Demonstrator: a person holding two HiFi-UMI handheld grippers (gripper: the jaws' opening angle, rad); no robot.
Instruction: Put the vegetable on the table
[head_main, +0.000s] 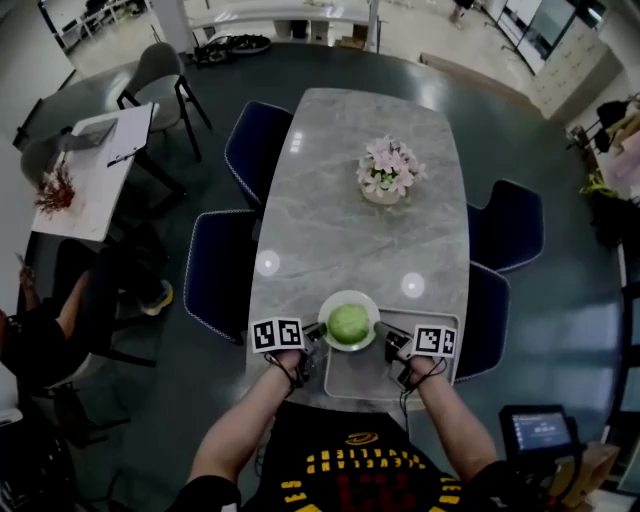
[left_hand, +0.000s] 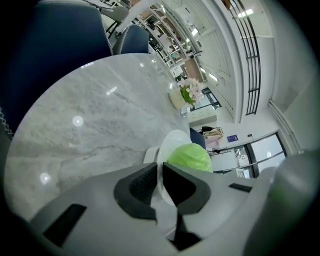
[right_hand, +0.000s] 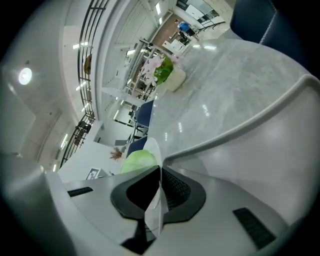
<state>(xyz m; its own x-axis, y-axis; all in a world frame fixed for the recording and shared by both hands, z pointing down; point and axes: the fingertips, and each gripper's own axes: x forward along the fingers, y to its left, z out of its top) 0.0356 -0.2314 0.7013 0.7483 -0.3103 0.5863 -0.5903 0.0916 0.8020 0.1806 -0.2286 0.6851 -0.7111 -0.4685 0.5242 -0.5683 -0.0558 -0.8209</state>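
Observation:
A round green cabbage (head_main: 348, 323) sits on a white plate (head_main: 349, 297) at the near end of the marble table (head_main: 350, 200). My left gripper (head_main: 316, 342) is shut on the plate's left rim and my right gripper (head_main: 386, 342) is shut on its right rim. In the left gripper view the plate (left_hand: 172, 142) runs edge-on between the dark pads (left_hand: 137, 186), with the cabbage (left_hand: 190, 156) just past them. The right gripper view shows the same: the plate's rim (right_hand: 152, 147) is pinched in my right gripper (right_hand: 160, 192), and the cabbage (right_hand: 137, 161) lies to its left.
A grey tray (head_main: 360, 385) lies under and just near of the plate at the table's edge; its raised wall (right_hand: 240, 130) shows in the right gripper view. A vase of pink flowers (head_main: 385, 172) stands mid-table. Dark blue chairs (head_main: 215, 270) (head_main: 505, 225) flank the table.

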